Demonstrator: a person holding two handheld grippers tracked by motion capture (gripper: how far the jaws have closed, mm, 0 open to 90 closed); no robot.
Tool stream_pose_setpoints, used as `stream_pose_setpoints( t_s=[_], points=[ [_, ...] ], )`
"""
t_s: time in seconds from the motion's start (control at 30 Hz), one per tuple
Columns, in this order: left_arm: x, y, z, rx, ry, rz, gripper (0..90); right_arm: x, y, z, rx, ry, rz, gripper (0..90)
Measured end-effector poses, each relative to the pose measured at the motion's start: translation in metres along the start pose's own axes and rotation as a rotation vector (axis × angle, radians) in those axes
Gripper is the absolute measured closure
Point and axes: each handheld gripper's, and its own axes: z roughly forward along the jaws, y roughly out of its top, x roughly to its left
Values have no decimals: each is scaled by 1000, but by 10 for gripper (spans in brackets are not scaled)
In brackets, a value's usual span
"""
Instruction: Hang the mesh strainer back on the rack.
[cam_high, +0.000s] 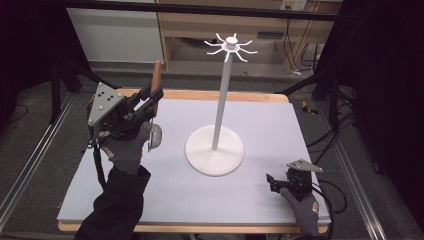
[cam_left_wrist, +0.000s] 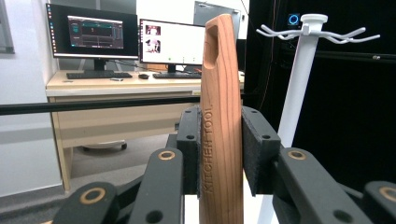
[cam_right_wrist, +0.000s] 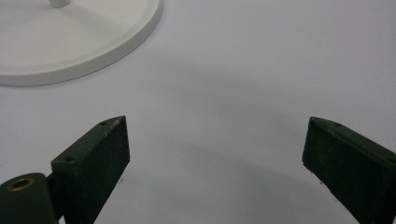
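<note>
White hook stand (cam_high: 215, 146) at the centre of the table (cam_high: 300, 130), its round base flat on the pale surface and its pole upright, with curved hooks (cam_high: 231, 47) at the top. Left of the stand, the left gripper (cam_high: 150, 102) is raised above the table, jaws clamped on the wooden handle (cam_left_wrist: 220, 126) of a utensil stamped "KITCHEN TOOL"; the handle points upward. Right of and nearer than the stand's base (cam_right_wrist: 70, 42), the right gripper (cam_right_wrist: 215, 158) sits low over the table, jaws spread wide apart, nothing between them
</note>
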Motion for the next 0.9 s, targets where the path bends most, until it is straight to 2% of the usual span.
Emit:
stream_pose_setpoints(
  t_s=[0.4,0.43,0.6,0.7,0.9],
  points=[
    [-13,13,11,-7,-10,29,705,0,0,0,0,1,1,77],
    [-12,15,13,-25,-15,57,705,0,0,0,0,0,1,77],
    [-19,19,14,-10,-20,42,705,0,0,0,1,1,2,77],
    [-21,22,15,-21,-24,57,705,0,0,0,3,0,8,77],
    [-29,26,20,-2,-37,62,705,0,0,0,3,0,3,77]
  ],
)
